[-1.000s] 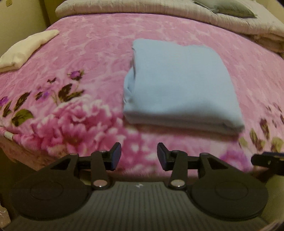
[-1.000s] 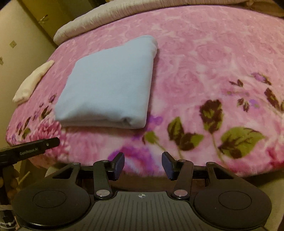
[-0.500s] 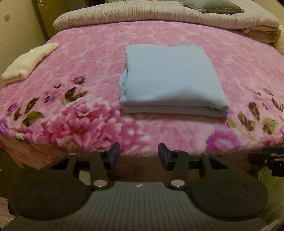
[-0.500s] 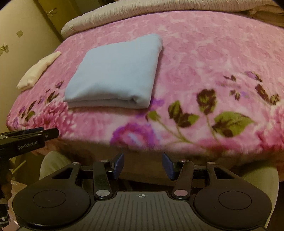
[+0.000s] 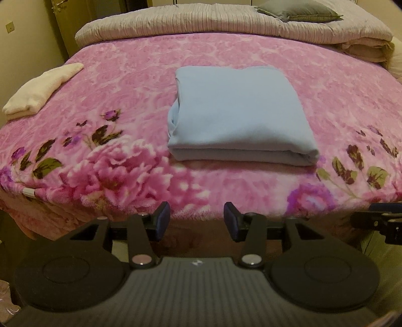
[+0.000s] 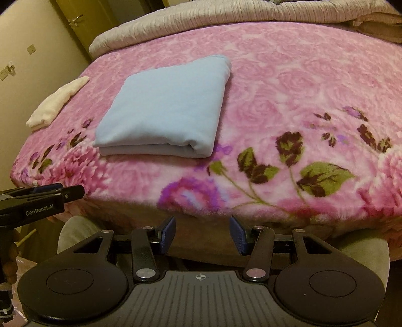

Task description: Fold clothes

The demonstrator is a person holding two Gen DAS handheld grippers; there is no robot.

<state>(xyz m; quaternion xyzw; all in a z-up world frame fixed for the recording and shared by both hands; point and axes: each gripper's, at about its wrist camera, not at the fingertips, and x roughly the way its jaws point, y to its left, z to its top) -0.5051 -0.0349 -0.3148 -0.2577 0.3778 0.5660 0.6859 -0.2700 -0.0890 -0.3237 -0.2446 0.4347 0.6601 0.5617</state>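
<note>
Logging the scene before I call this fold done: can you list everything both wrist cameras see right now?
blue garment: 1, light blue, folded into a neat rectangle, lying near the front of the bed
cream cloth: 1, off-white, folded, at the bed's left edge
floral blanket: 1, pink with purple flowers and green leaves, covering the bed
quilt: 1, beige, ribbed, bunched across the far end of the bed
pillow: 1, grey-green, on the quilt at the far right
door: 1, olive, with a metal handle, beyond the bed's far left corner
left gripper: 1, black with blue pads, open, empty, short of the bed's front edge
right gripper: 1, black with blue pads, open, empty, short of the bed's front edge
</note>
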